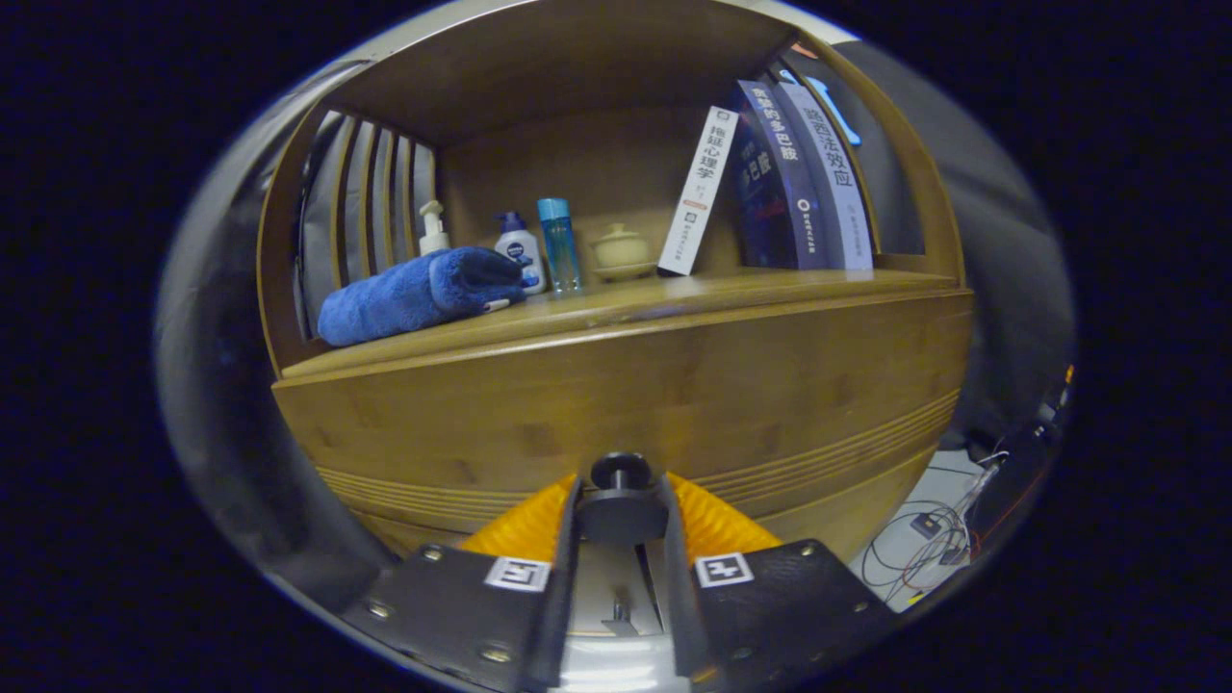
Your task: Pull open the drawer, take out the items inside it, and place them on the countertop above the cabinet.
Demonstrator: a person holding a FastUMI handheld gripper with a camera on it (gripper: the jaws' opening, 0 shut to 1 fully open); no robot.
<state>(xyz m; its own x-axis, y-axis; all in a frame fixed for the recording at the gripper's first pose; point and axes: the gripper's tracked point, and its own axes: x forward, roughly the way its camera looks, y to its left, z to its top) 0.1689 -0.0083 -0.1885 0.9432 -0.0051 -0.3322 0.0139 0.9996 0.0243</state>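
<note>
Two fingers of the tongs (621,500) close narrowly around a small dark round knob (621,470) on the drawer front (616,404), apparently gripping it, a hold suited to pulling the drawer out. That drawer looks shut, a smooth bamboo-grained panel with grooved lines low down. Its contents are hidden. Above it, the wooden tabletop (674,294) carries a soft rolled blue towel (419,292), plastic bottles (539,250), a squat ceramic jar (621,252) and leaning books (780,178).
</note>
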